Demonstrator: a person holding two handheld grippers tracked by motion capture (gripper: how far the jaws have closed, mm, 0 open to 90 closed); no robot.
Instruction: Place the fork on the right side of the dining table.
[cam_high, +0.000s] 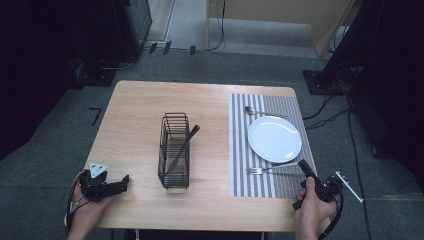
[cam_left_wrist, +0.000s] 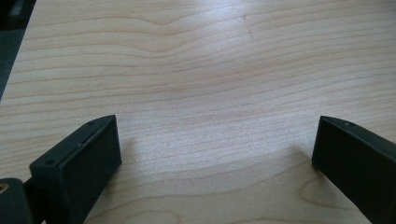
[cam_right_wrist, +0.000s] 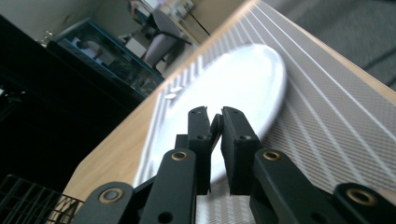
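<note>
A white plate (cam_high: 274, 138) sits on a striped placemat (cam_high: 240, 150) at the right of the wooden table. A spoon (cam_high: 260, 112) lies beyond the plate and a fork (cam_high: 265, 170) lies flat on its near side. My right gripper (cam_high: 301, 163) rests low at the fork's handle end, pointing toward the plate (cam_right_wrist: 243, 79). Its jaws stand a narrow gap apart, and a thin dark strip (cam_right_wrist: 216, 125), seemingly the handle tip, sits between them. My left gripper (cam_high: 125, 181) lies near the front left corner, wide open (cam_left_wrist: 215, 140) over bare wood.
A black wire caddy (cam_high: 174, 150) stands at the table's middle with a dark-handled knife (cam_high: 182, 147) leaning in it. The table's front edge runs just below both hands. Cables and dark equipment stands line the floor around the table.
</note>
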